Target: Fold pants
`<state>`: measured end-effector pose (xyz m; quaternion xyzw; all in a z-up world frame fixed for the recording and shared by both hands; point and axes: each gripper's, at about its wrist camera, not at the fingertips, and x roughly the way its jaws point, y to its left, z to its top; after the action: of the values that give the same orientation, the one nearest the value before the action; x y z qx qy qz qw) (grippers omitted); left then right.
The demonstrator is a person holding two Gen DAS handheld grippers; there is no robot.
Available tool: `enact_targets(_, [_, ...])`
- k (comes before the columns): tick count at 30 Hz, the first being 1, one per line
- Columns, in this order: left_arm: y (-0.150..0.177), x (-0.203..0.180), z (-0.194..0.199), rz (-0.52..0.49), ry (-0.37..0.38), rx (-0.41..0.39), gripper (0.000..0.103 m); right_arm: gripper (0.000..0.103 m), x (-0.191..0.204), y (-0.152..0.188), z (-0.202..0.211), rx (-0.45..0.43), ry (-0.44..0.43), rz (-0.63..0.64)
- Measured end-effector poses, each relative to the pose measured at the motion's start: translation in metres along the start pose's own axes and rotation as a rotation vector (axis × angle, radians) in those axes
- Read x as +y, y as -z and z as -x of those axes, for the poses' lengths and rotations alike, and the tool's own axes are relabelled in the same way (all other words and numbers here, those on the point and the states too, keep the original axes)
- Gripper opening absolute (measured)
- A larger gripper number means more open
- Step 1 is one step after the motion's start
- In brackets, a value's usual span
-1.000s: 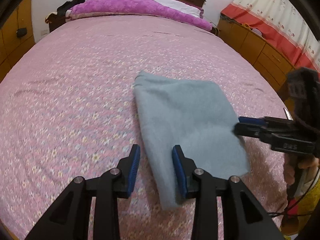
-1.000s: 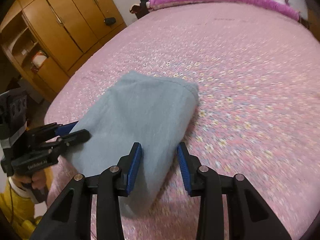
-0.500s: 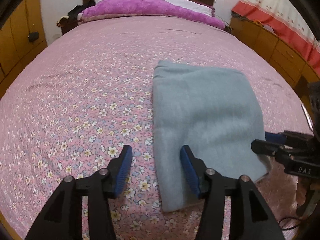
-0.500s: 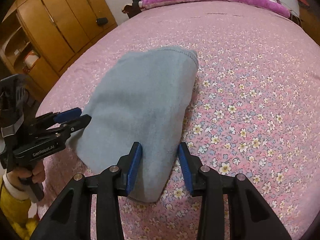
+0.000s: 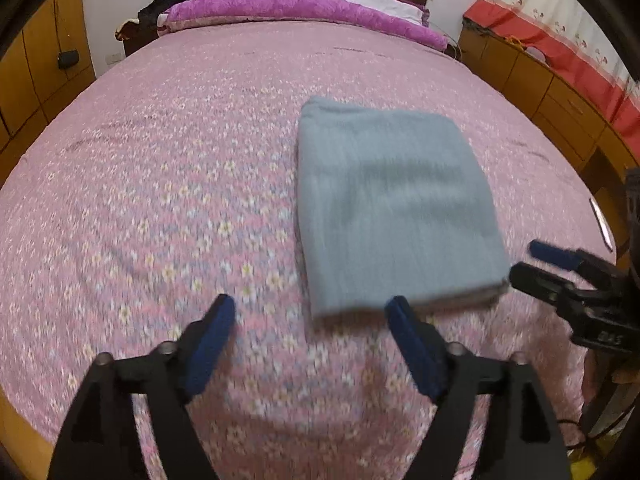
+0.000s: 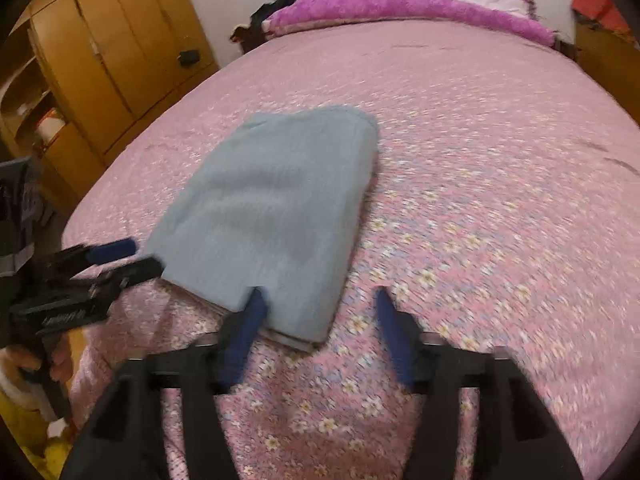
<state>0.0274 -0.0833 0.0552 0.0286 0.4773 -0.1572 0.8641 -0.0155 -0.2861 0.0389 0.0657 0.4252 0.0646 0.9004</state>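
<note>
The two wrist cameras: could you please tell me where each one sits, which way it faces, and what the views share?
Left wrist: rides on the left gripper, looking down its opening jaws over the bedspread toward the headboard; the folded grey pants lie ahead, the right gripper at the right edge.
Right wrist: rides on the right gripper, facing likewise; the left gripper and a hand show at left.
Shared: pants, bedspread, purple pillow, both grippers.

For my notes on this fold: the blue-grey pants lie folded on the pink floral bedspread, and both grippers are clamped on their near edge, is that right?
Not quite. The pants do lie folded on the bedspread, but neither gripper is clamped. The left gripper and right gripper have let go, fingers spreading apart, as each wrist view shows.
</note>
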Motion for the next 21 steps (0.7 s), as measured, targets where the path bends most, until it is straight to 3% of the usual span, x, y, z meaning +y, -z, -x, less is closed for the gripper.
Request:
enact_targets(1, [0.003, -0.001, -0.001, 0.001, -0.003, 0.006, 0.085, 0.089, 0.0, 0.003, 0.0, 0.004, 0.009, 0.002])
enact_targets(2, [0.008, -0.002, -0.003, 0.006, -0.011, 0.016, 0.086, 0.09, 0.001, 0.006, 0.0, 0.012, 0.021, 0.001])
enact_targets(7, [0.021, -0.008, -0.012, 0.04, -0.085, 0.002, 0.09, 0.09, 0.004, 0.019, -0.007, 0.051, 0.051, -0.032])
enact_targets(12, [0.022, -0.021, -0.022, 0.017, -0.149, 0.021, 0.096, 0.09, 0.014, 0.031, -0.023, 0.089, 0.13, 0.018])
enact_targets(21, [0.017, -0.028, -0.029, 0.047, -0.166, 0.019, 0.102, 0.098, 0.032, 0.032, -0.037, 0.053, 0.176, -0.002])
